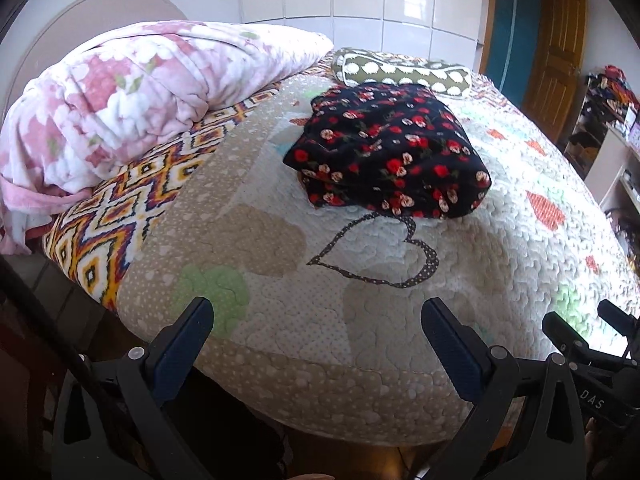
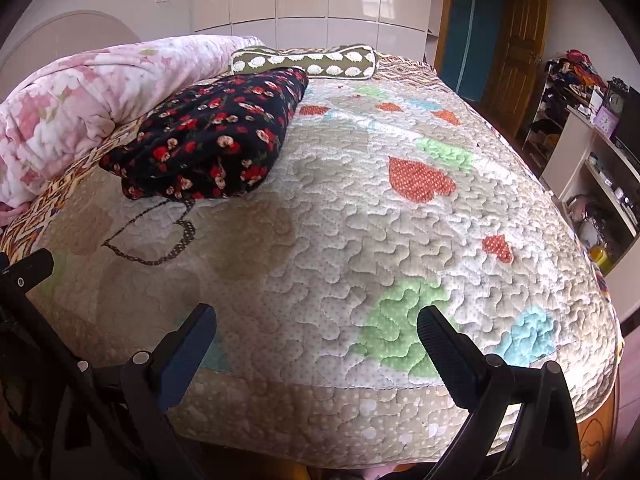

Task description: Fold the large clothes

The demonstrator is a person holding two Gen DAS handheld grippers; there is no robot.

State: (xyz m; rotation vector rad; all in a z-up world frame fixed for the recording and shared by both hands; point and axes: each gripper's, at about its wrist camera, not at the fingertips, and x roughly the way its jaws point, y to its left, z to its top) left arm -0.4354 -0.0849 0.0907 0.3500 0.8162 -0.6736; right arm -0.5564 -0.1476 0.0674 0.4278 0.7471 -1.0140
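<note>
A black garment with red and cream flowers [image 1: 390, 148] lies folded into a thick bundle on the quilted bedspread [image 1: 280, 320], past the black heart outline. The right wrist view shows the same garment [image 2: 212, 136] at the upper left. My left gripper [image 1: 316, 316] hovers open over the bed's near edge, well short of the garment, with nothing between its fingers. My right gripper [image 2: 316, 320] is open too, above the quilt [image 2: 360, 220] near the front edge, to the right of the garment and apart from it. Part of the right gripper's body [image 1: 592, 352] shows at the lower right of the left wrist view.
A rolled pink floral blanket [image 1: 132, 96] lies along the left of the bed. A green dotted pillow [image 1: 400, 70] sits behind the garment. A wooden door [image 2: 508, 60] and cluttered shelves [image 2: 592, 152] stand to the right. White wardrobe panels [image 2: 312, 4] line the back wall.
</note>
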